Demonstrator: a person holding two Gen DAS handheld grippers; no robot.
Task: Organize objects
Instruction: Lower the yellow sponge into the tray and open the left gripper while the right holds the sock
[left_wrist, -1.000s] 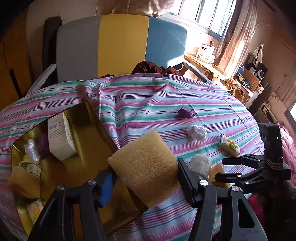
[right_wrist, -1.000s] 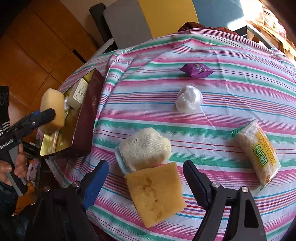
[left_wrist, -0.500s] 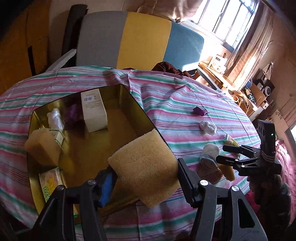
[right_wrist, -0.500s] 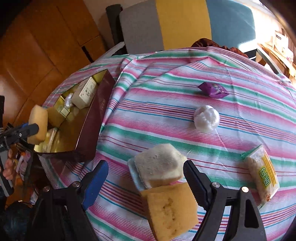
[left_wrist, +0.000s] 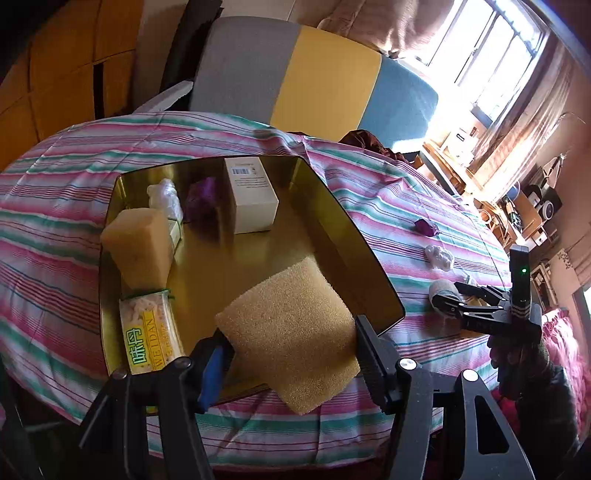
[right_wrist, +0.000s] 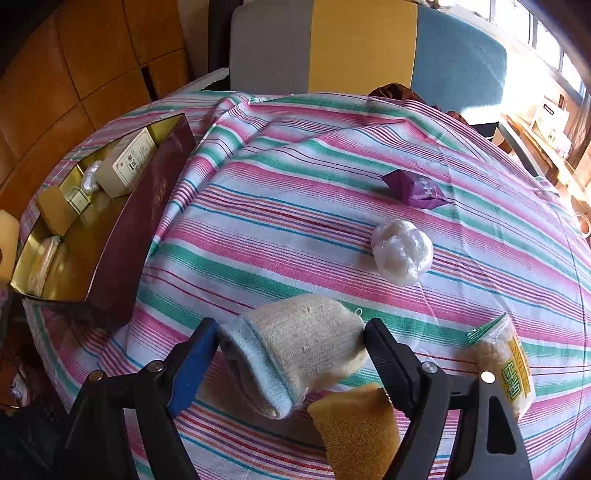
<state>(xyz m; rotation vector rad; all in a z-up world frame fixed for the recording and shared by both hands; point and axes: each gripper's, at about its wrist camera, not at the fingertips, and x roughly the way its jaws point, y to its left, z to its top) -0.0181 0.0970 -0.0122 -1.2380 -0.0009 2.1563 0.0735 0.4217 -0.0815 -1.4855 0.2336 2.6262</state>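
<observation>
The left gripper (left_wrist: 291, 350) clamps a tan sponge (left_wrist: 291, 332) between its fingers, held over the near edge of the gold-lined box (left_wrist: 340, 210) — inside lie a white carton (left_wrist: 253, 195), another sponge block (left_wrist: 138, 247) and a snack packet (left_wrist: 151, 336). The right gripper (right_wrist: 291, 350) squeezes a rolled sock (right_wrist: 295, 350) just above the striped tablecloth (right_wrist: 280, 221), an orange sponge (right_wrist: 358, 428) below it — a white wrapped ball (right_wrist: 402, 251), purple packet (right_wrist: 415, 188) and noodle packet (right_wrist: 506, 365) lie beyond.

Snack packet (right_wrist: 511, 373) partly behind tongs
</observation>
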